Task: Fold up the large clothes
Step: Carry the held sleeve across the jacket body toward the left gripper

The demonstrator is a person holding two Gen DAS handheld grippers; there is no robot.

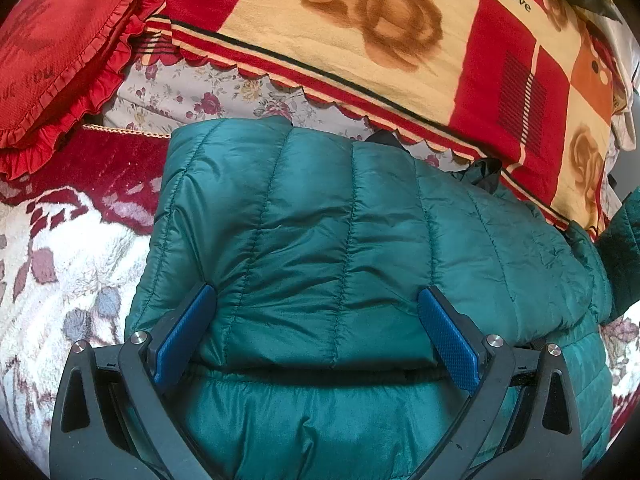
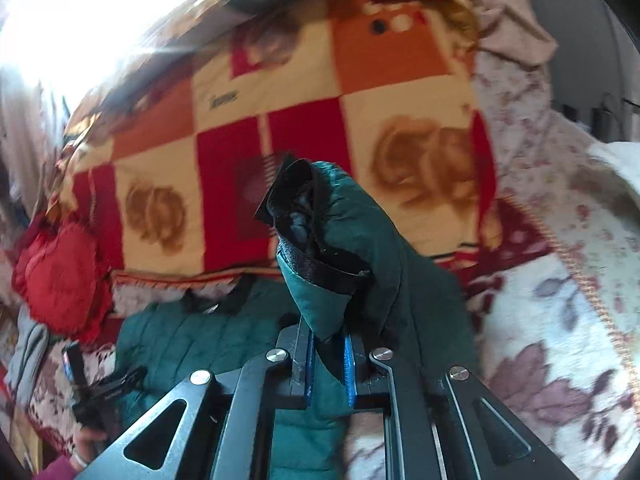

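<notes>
A teal quilted puffer jacket [image 1: 320, 220] lies partly folded on a bed. My left gripper [image 1: 316, 320] is open, with its blue pads [image 1: 188, 332] wide apart and straddling a bulging fold of the jacket's near side. In the right wrist view my right gripper [image 2: 328, 356] is shut on the jacket's sleeve [image 2: 360, 232]. The sleeve is held up off the bed, and its black-lined cuff [image 2: 320, 268] stands above the fingers. The jacket's body [image 2: 180, 344] lies below and to the left. The lifted sleeve [image 1: 624, 248] also shows at the right edge of the left wrist view.
A red, orange and cream checked blanket [image 1: 360, 20] is piled behind the jacket. A red frilled cushion [image 1: 60, 40] sits at the far left. A white and maroon floral fleece cover [image 1: 60, 260] spreads under everything. A hand [image 2: 86, 448] holds the left gripper [image 2: 80, 376].
</notes>
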